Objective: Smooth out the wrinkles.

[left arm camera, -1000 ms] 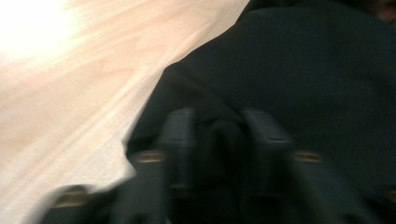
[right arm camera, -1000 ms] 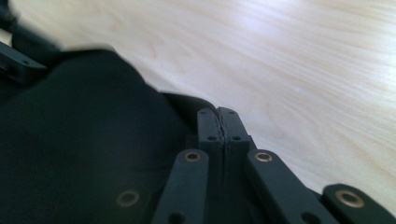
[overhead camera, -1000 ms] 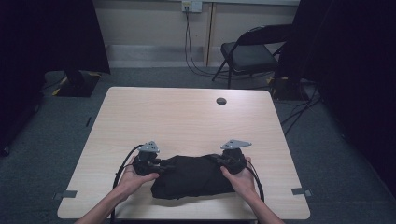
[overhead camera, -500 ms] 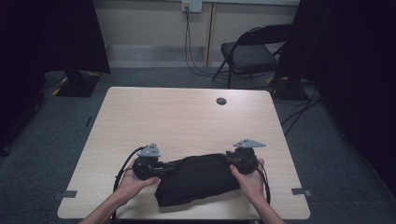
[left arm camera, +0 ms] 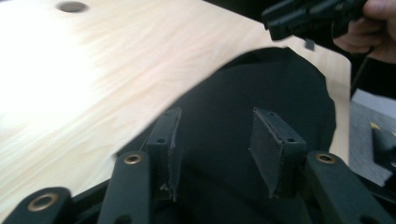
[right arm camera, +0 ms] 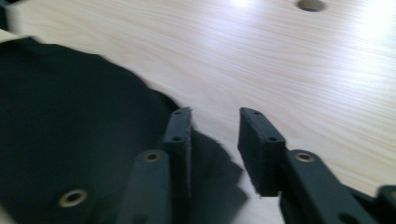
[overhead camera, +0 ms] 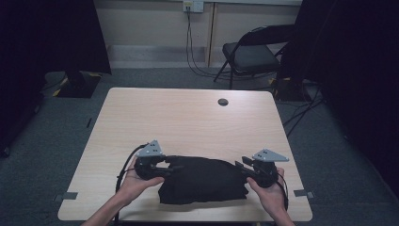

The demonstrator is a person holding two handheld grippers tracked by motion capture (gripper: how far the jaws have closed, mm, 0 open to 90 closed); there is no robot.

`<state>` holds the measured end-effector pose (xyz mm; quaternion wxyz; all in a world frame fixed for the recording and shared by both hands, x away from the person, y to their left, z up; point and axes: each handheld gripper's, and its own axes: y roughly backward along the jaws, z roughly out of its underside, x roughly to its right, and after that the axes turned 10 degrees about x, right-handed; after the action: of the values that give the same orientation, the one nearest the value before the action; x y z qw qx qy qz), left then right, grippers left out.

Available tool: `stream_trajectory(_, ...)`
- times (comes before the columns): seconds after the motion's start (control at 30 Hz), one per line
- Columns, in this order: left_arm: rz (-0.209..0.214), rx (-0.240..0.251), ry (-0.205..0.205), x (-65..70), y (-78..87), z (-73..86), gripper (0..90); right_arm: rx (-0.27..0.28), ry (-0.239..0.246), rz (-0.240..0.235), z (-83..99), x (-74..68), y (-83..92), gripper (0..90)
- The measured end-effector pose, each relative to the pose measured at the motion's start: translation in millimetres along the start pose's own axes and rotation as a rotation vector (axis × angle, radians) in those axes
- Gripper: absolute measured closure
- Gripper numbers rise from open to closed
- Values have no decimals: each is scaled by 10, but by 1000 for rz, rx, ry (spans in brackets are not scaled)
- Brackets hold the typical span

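A black cloth (overhead camera: 202, 181) lies flat and spread out near the front edge of the wooden table (overhead camera: 188, 117). My left gripper (overhead camera: 173, 167) is at the cloth's left end. In the left gripper view its jaws (left arm camera: 217, 140) stand apart just above the cloth (left arm camera: 261, 84), pads off it; they have just been opening. My right gripper (overhead camera: 241, 165) is at the cloth's right end. Its jaws (right arm camera: 215, 140) have also just been opening, with bare table between them and the cloth's edge (right arm camera: 70, 116) under one jaw. The right gripper (left arm camera: 308, 16) also appears far off in the left gripper view.
A round cable hole (overhead camera: 223, 101) sits in the far middle of the table. A folding chair (overhead camera: 249, 52) and floor cables stand beyond the far edge. The cloth lies close to the table's front edge.
My right gripper has moved to the right and the cloth has been drawn out wider. Both grippers' jaws have come apart and let go of the cloth ends.
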<state>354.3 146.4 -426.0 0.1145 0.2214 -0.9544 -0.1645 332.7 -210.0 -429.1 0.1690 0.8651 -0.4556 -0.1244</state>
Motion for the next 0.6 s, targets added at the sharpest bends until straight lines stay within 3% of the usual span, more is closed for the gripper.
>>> stream_trajectory(0.03, -5, -42, -9, 25, -72, 30, 545, 0, -3, -23, 6, -22, 10, 660)
stream_trajectory(0.13, 17, -133, 29, 50, -210, 189, 472, -37, 0, -87, 106, -133, -1, 634)
stream_trajectory(0.27, 67, -151, 71, 91, -169, 308, 383, -125, 24, -135, 307, -189, -56, 425)
stream_trajectory(0.3, 67, -151, 71, 91, -169, 308, 354, -143, 15, -123, 349, -169, -72, 347)
stream_trajectory(0.37, 70, -163, 46, 162, -152, 359, 350, -177, -30, -150, 421, -127, -116, 336)
stream_trajectory(0.43, 42, -185, 11, 202, -185, 390, 347, -188, -10, -144, 451, -169, -160, 327)
stream_trajectory(0.6, 2, -191, -15, 157, -229, 414, 343, -195, -16, -121, 436, -179, -311, 314)
